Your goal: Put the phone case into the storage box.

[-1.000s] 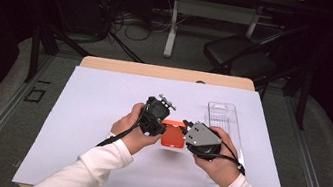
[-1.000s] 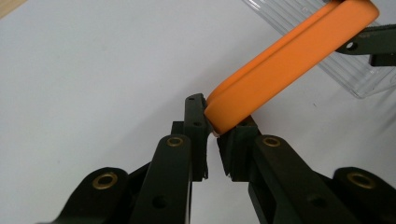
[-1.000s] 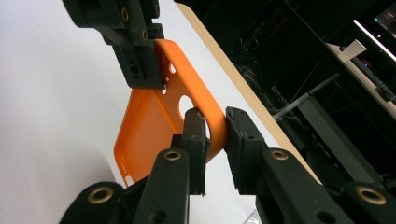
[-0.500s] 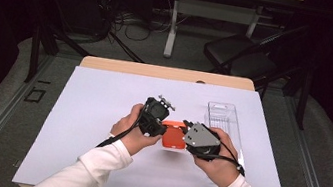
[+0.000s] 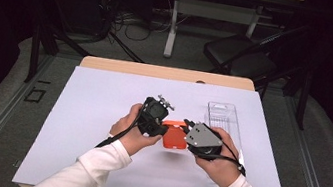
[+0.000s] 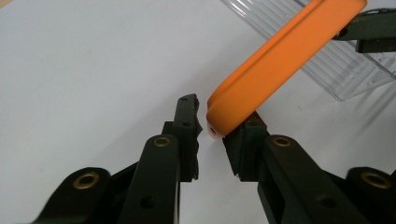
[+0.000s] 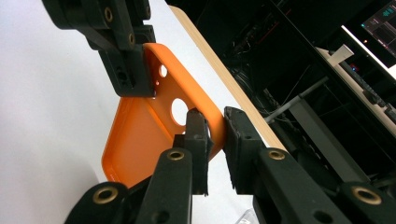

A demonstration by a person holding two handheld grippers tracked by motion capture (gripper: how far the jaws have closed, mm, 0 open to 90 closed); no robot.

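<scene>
An orange phone case (image 5: 174, 134) hangs above the white sheet between both grippers. My right gripper (image 7: 217, 133) is shut on the case's rim (image 7: 140, 135) near the camera holes. My left gripper (image 6: 217, 126) has just been opening its jaws. The case's corner (image 6: 280, 60) sits between them, resting against the right jaw with a thin gap to the left one. In the high view the left gripper (image 5: 163, 128) is at the case's left and the right gripper (image 5: 187, 128) at its right.
A clear plastic package (image 5: 223, 120) lies on the white sheet (image 5: 98, 98) just beyond the right hand. The wooden table edge (image 5: 168, 72) runs along the back, with a dark chair (image 5: 241, 55) and cables on the floor behind it.
</scene>
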